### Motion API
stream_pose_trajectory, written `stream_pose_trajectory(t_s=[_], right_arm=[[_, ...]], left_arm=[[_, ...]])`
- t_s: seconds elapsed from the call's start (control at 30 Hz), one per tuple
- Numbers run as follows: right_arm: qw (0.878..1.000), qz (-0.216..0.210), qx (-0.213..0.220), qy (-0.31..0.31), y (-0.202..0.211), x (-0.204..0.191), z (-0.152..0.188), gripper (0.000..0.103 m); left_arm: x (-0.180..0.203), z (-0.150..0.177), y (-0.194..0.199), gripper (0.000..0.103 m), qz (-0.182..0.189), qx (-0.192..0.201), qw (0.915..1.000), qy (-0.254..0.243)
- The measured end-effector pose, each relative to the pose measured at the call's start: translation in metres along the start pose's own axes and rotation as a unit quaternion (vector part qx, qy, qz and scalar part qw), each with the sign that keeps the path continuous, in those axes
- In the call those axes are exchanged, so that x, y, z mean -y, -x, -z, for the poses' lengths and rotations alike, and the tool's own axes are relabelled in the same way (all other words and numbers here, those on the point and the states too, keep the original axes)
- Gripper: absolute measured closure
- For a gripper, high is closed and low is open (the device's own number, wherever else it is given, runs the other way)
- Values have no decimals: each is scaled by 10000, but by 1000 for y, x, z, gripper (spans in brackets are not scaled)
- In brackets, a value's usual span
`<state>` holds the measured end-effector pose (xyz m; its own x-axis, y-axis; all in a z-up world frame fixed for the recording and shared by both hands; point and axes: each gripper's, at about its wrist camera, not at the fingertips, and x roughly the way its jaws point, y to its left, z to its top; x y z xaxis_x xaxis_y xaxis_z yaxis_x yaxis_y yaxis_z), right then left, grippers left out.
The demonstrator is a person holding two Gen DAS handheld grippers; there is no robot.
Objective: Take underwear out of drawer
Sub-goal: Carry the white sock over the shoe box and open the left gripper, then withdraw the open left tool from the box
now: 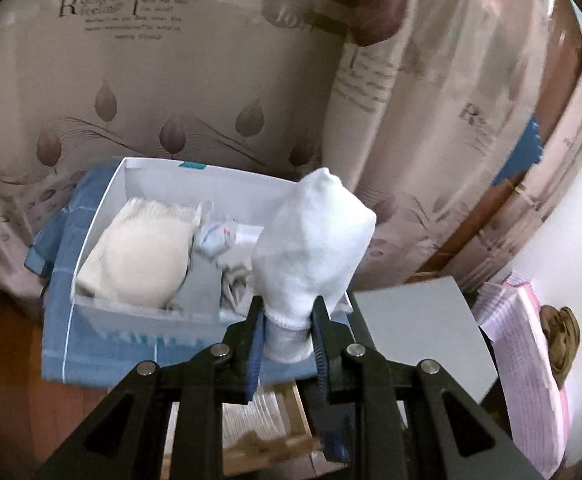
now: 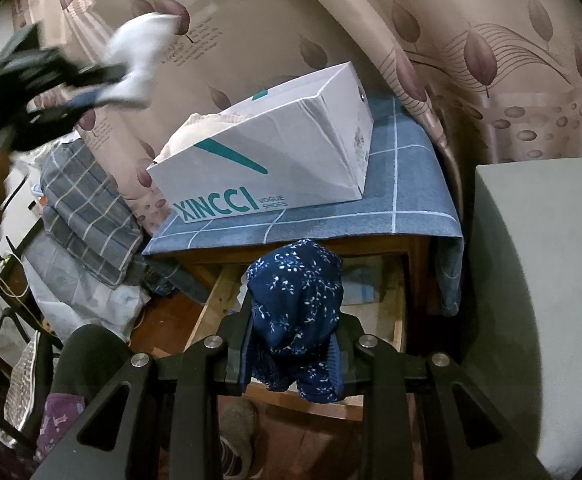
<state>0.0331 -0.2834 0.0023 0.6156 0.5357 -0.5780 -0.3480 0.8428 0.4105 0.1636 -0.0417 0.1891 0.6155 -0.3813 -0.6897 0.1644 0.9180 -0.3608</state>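
My left gripper (image 1: 289, 320) is shut on a white piece of underwear (image 1: 311, 244), held up in the air above the white shoe box (image 1: 103, 216). The same gripper (image 2: 103, 76) shows blurred at the upper left of the right wrist view, with the white cloth (image 2: 139, 52) hanging from it. My right gripper (image 2: 295, 332) is shut on dark blue underwear with white flecks (image 2: 295, 296), held over the open wooden drawer (image 2: 395, 320). In the box lie a cream garment (image 1: 139, 252) and a small pale blue item (image 1: 215, 236).
The shoe box (image 2: 275, 160) stands on a blue checked cloth (image 2: 403, 200) over the wooden cabinet. A leaf-print curtain (image 1: 211, 60) hangs behind. A grey surface (image 2: 531, 280) lies to the right, a plaid bundle (image 2: 87, 208) to the left. A slipper (image 2: 239, 436) rests on the floor.
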Motion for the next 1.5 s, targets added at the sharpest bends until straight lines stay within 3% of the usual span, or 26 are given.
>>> stream_pose_trajectory(t_s=[0.33, 0.67, 0.9, 1.13, 1.23, 1.5], right_arm=[[10000, -55, 11, 32, 1, -1, 0, 76], [10000, -85, 11, 36, 1, -2, 0, 76], [9999, -76, 2, 69, 0, -3, 0, 76], [9999, -57, -34, 118, -1, -5, 1, 76], [9999, -39, -37, 136, -1, -6, 1, 76], [9999, -17, -34, 110, -1, -6, 1, 76]], left_arm=[[-16, -40, -115, 81, -473, -450, 9979, -24], [-25, -40, -159, 80, -589, -739, 9954, 134], [-26, -37, -154, 78, -600, -575, 9963, 238], [-21, -39, -123, 63, -1019, 103, 9947, 32], [-21, -38, -104, 62, -971, 356, 9946, -108], [-32, 6, -44, 59, -812, 930, 9909, -534]])
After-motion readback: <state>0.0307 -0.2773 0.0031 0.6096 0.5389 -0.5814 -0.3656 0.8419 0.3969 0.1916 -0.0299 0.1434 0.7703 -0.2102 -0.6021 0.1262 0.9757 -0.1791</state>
